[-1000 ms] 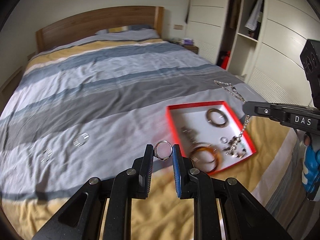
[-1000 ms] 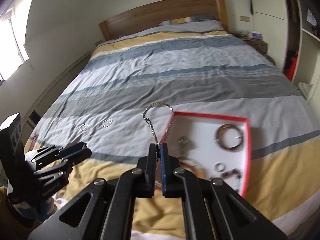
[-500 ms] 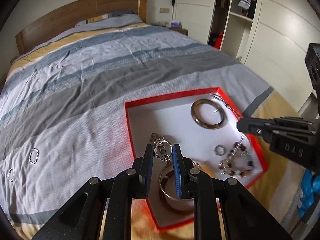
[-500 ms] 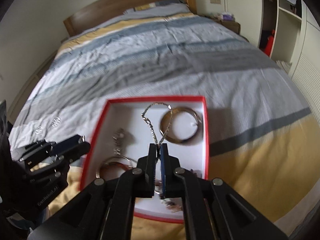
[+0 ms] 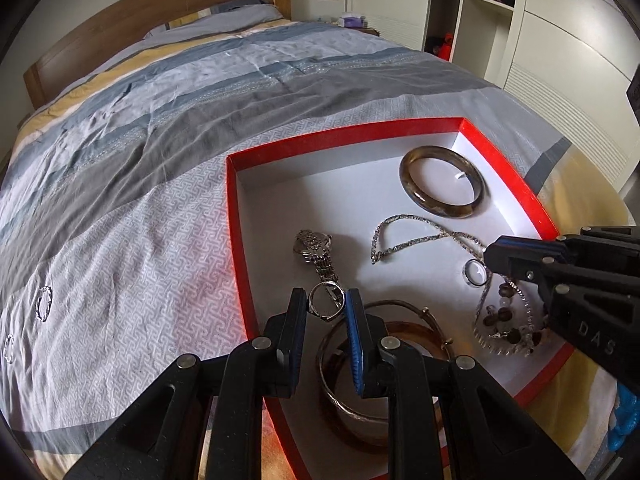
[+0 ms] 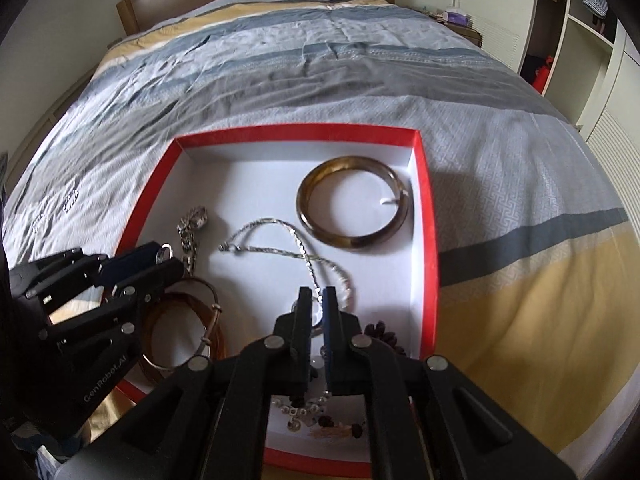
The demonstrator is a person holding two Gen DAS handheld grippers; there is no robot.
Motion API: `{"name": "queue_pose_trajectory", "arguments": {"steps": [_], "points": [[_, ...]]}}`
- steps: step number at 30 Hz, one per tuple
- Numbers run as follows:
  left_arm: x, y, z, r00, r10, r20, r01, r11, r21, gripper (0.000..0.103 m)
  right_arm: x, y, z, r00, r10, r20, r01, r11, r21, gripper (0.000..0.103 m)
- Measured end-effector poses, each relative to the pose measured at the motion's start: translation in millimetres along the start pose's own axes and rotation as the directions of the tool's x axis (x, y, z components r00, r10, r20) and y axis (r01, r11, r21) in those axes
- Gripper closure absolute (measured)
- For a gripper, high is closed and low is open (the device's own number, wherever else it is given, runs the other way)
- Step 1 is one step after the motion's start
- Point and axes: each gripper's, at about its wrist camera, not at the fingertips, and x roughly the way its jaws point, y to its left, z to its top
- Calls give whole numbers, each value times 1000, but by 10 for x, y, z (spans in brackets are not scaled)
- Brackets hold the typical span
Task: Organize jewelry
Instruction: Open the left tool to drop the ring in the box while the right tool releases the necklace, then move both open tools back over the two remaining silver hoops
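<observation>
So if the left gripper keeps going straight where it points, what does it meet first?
Probably the silver watch on the box floor: the left gripper, shut on a ring, points at its band, though depth is unclear.

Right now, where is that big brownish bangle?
In both wrist views the brownish bangle lies flat in the red box's far right corner, just beyond the silver chain.

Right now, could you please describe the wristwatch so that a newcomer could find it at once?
On the bed lies a red-rimmed tray. Along its left side lies the wristwatch. It is the only piece with a dial and a flat link band, unlike the chain and bangle beside it.
</observation>
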Motion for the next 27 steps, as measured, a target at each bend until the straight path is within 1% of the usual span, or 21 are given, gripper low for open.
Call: {"name": "queue_pose_trajectory", "arguments": {"steps": [2,4,5,6,8,10,11,12,15,18,20,23,25,27], "points": [[-26,15,14,1000,-6,1,6,1000,-7,83,-39,0,-9,1000,-5,3,5,1000,0,97],[-91,30,43,1000,-10,8,11,1000,-15,83,-87,1,-1,1000,-2,13,2,1000,4,87],[-127,35,55,1000,-12,11,13,1000,-17,82,-158,0,-5,1000,0,27,0,1000,8,77],[-168,39,71,1000,-14,17,14,1000,-17,80,-211,-2,-4,999,1,38,-2,1000,10,72],[-305,38,92,999,-10,34,11,1000,-12,76,-326,-4,-4,999,-2,54,1,1000,11,71],[-477,37,107,999,-14,50,14,1000,-6,75,-442,-7,-1,998,-1,69,0,1000,17,71],[-551,40,108,998,-14,56,15,1000,-5,72,-537,-11,-10,997,0,80,-2,1000,22,71],[-677,57,102,998,-11,68,12,1000,-6,66,-598,-11,-6,996,1,88,-3,1000,24,71],[-994,132,71,995,9,98,-7,1000,-18,55,-890,-22,-56,992,3,124,-7,999,33,71],[-1437,308,-27,990,58,128,-53,998,-42,53,-1220,-32,-134,987,4,163,-11,999,40,71],[-1712,434,-98,984,99,148,-91,994,-60,52,-1453,-46,-186,981,5,193,-14,999,46,71],[-2203,682,-223,968,171,185,-153,983,-104,50,-1802,-65,-269,971,16,240,-31,998,57,71],[-2605,873,-343,953,214,214,-184,971,-153,48,-2056,-36,-341,961,25,275,-42,998,56,71],[-2916,1003,-451,939,247,238,-205,960,-191,45,-2274,22,-405,952,32,306,-48,998,47,71]]}}
